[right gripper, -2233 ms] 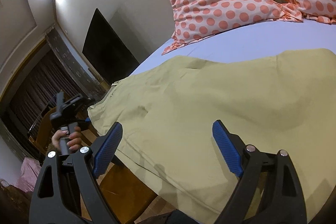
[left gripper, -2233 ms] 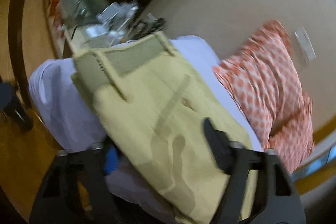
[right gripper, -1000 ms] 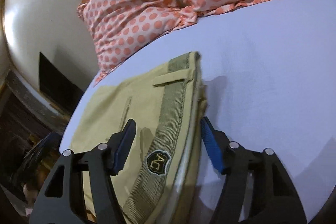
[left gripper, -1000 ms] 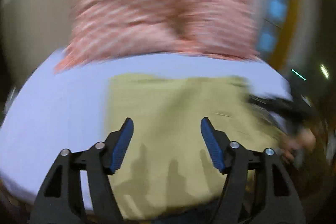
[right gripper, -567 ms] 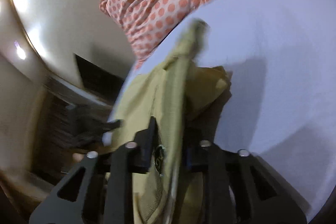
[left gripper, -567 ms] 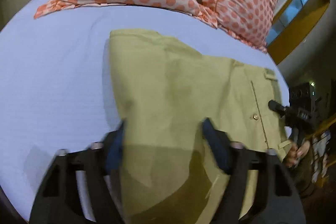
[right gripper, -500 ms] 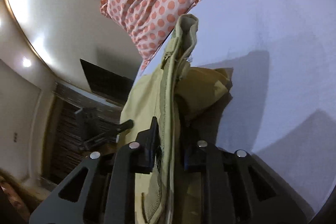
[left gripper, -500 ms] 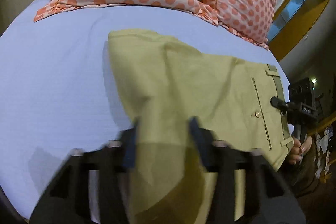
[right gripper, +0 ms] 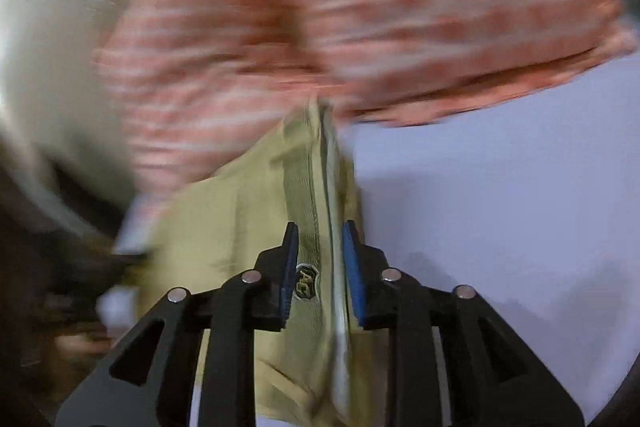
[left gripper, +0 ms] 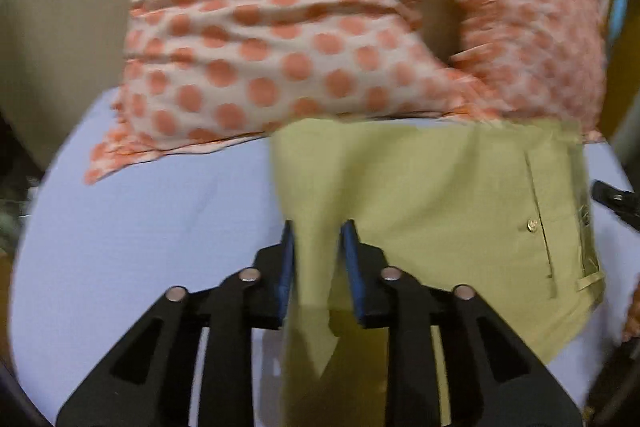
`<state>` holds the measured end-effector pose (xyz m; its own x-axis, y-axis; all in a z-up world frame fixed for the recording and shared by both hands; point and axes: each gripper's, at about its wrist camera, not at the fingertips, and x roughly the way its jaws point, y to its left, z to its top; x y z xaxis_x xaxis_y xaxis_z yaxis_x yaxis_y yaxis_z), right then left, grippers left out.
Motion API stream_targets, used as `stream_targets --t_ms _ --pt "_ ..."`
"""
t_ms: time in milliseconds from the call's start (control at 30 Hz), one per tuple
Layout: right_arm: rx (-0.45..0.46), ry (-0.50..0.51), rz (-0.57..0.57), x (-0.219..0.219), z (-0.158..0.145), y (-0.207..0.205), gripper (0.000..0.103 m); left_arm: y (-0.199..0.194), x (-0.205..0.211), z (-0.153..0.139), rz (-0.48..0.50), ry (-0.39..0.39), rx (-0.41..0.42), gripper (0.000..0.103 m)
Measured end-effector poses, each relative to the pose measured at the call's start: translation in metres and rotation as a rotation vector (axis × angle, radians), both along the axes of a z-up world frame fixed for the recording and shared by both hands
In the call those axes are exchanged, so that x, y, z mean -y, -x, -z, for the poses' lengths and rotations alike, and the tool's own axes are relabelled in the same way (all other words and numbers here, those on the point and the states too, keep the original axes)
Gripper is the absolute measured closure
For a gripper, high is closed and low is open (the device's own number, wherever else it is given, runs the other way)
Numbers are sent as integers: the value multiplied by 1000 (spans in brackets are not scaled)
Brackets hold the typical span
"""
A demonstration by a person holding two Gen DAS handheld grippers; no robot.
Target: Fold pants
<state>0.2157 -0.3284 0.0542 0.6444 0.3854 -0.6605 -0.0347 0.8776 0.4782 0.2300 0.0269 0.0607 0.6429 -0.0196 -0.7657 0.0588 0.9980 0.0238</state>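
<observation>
The pants are matt woven khaki cloth; the pillow is soft dotted cotton; the bed sheet is smooth matt lilac.

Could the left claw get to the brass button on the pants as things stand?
Probably not right away: the left claw is shut on a fold of the pants. The button lies uncovered on flat fabric to its right, so once it lets go the way looks free.

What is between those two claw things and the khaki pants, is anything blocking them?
Nothing visible. The left gripper is already clamped on a fold of the khaki pants, and the right gripper on their waistband. The polka-dot pillows lie just beyond the pants' far edge on the lavender bedsheet.
</observation>
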Motion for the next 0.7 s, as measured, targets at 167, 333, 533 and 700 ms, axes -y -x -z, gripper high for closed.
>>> stream_targets --t_ms 167,333,533,700 --pt "73 -146 -126 -3 0 33 36 44 -24 -19 -5 117 92 56" --pt "-71 -160 -225 -46 29 21 25 49 17 9 134 160 -35 31" --pt "-27 45 -164 -59 17 49 14 57 37 34 90 45 -114 17" --pt "96 223 -156 -76 4 122 1 123 20 24 38 61 -90 2"
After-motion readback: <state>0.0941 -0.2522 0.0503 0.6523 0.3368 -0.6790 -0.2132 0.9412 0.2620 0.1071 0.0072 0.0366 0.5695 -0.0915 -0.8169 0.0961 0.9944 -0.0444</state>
